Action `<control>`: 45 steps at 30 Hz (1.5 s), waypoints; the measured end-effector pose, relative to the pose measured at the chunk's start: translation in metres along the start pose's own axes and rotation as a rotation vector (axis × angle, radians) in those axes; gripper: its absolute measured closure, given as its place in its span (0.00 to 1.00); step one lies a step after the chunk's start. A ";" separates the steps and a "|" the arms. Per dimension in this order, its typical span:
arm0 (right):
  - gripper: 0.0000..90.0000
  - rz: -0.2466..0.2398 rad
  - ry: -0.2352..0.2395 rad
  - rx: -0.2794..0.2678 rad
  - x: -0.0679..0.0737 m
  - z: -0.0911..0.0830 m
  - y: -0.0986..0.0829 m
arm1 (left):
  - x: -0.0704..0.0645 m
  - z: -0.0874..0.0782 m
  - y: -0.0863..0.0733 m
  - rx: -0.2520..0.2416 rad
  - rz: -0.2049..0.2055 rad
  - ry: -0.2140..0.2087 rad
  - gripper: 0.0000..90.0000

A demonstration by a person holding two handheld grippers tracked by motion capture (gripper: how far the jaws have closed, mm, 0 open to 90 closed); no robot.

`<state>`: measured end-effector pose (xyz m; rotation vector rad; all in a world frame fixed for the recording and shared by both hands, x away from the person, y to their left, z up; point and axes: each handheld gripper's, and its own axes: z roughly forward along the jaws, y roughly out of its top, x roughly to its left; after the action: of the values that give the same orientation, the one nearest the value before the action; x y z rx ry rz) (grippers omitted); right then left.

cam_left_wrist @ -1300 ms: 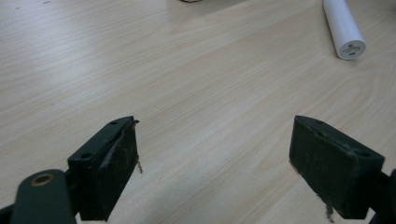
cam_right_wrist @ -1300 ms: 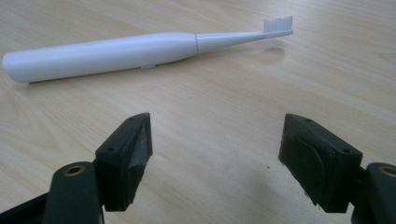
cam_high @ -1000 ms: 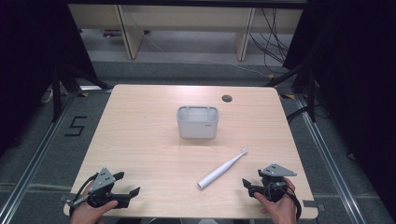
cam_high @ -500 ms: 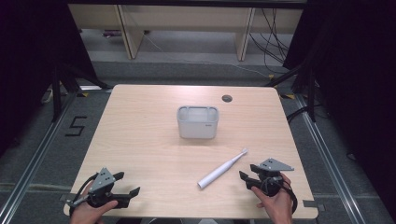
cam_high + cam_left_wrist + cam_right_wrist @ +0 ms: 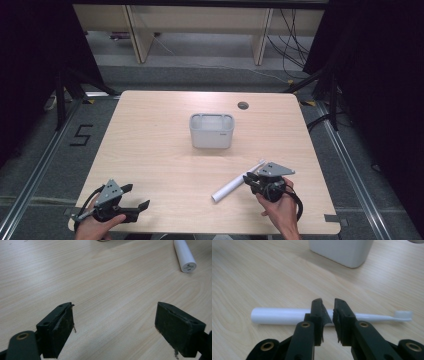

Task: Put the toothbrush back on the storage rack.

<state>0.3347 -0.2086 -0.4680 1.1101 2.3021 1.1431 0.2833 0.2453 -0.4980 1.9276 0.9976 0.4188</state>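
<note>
A white electric toothbrush [image 5: 231, 189] lies flat on the wooden table [image 5: 150, 145], right of centre near the front, bristle end pointing away to the right. My right gripper [image 5: 248, 177] is over its thin neck end. In the right gripper view the jaws [image 5: 328, 307] stand almost together with a thin slit between them, and the toothbrush [image 5: 282, 315] runs crosswise just behind them. I cannot tell if they touch it. My left gripper [image 5: 137, 196] rests open at the front left corner, its jaws [image 5: 115, 325] wide apart over bare wood, the toothbrush's butt end [image 5: 185, 255] far ahead.
A white rectangular container [image 5: 211, 131] stands open-topped at the table's centre, beyond the toothbrush, and shows close ahead in the right gripper view [image 5: 340, 250]. A round cable hole [image 5: 243, 105] sits near the back edge. Shelving and cables lie beyond the table.
My right gripper has moved left and forward from the table's front right corner up to the toothbrush. The left gripper and the toothbrush have stayed put.
</note>
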 end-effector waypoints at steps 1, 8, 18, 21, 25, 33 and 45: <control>0.87 0.000 0.000 0.000 0.000 0.000 0.000 | 0.000 0.000 0.000 0.000 0.000 0.001 0.16; 0.96 -0.068 0.052 0.017 0.016 0.021 0.013 | 0.000 0.000 0.000 0.001 0.002 0.003 0.16; 1.00 -0.116 0.110 0.055 0.030 0.040 0.020 | 0.000 0.000 0.000 0.005 0.007 0.000 0.16; 1.00 -0.127 0.117 0.063 0.032 0.046 0.021 | 0.000 0.000 0.000 0.001 0.003 0.004 0.16; 1.00 -0.139 0.127 0.076 0.036 0.053 0.023 | 0.000 0.000 0.000 0.002 0.003 0.003 0.16; 1.00 -0.149 0.141 0.117 0.042 0.062 0.023 | 0.000 0.000 0.001 0.007 0.010 -0.003 0.17; 1.00 -0.150 0.174 0.151 0.048 0.067 0.019 | 0.000 0.000 0.001 0.001 0.008 -0.006 0.16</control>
<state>0.3535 -0.1297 -0.4925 0.8998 2.5936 1.0607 0.2837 0.2455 -0.4974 1.9337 0.9871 0.4171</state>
